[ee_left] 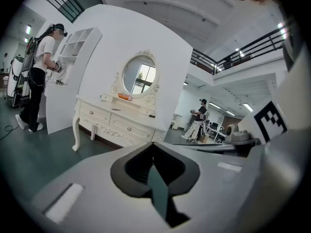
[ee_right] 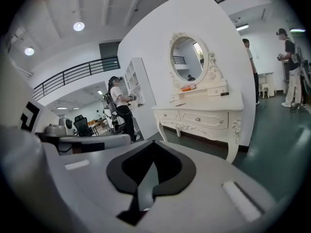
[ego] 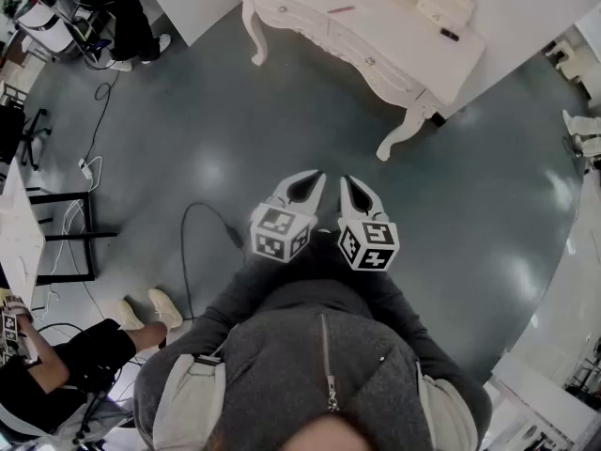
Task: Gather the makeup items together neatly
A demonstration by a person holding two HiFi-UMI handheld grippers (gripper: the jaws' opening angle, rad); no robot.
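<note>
The left hand-held gripper [ego: 308, 186] and right hand-held gripper [ego: 354, 194] sit side by side, jaws together and empty, above the dark grey floor [ego: 235, 139], well apart from the white carved table [ego: 394, 26].

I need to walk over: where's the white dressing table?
Head view, upper middle, slightly right: the dressing table stands against the white wall, across the grey floor.

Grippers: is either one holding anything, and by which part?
Nothing is held. The left gripper and the right gripper both have their jaws shut together with nothing between them, short of the table.
</note>
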